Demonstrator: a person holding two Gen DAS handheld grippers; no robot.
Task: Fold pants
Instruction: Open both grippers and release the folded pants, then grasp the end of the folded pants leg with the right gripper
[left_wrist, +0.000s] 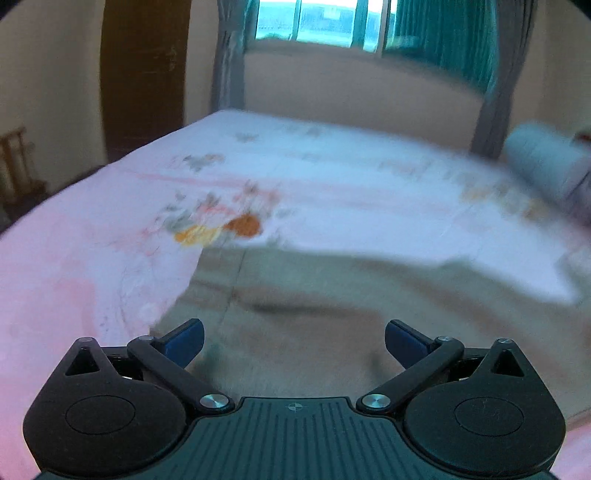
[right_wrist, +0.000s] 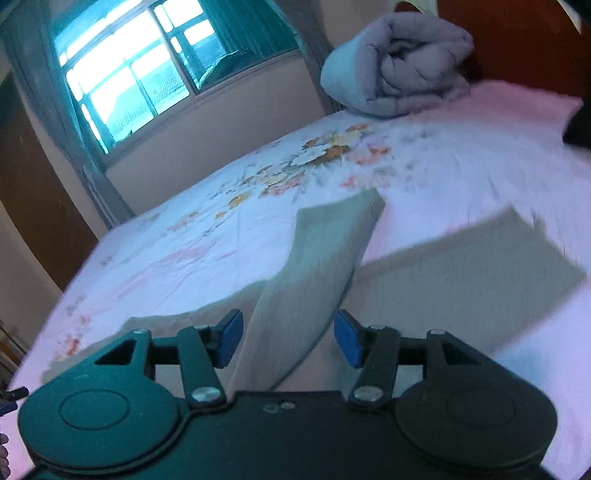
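In the left wrist view, the left claw (left_wrist: 294, 341) is spread wide, and nothing is between its blue fingers (left_wrist: 186, 341). It hangs just above the pants (left_wrist: 332, 295), which lie on the bed (left_wrist: 92, 258). The pants are beige and reach from the claw toward the middle of the bed. The sheet (left_wrist: 332, 184) has a flower print and shows beyond the pants. A window (left_wrist: 314, 22) with green curtains (left_wrist: 443, 40) is behind the bed. This view is blurred.

In the right wrist view, the right claw (right_wrist: 289, 338) is also wide, holding nothing. One leg of the pants (right_wrist: 325, 251) runs between its fingers (right_wrist: 349, 339) away toward the middle of the bed (right_wrist: 184, 240); if it touches them I cannot tell. The other leg (right_wrist: 480, 266) lies to the right of it. A rolled grey blanket (right_wrist: 399, 62) sits at the far end of the bed.
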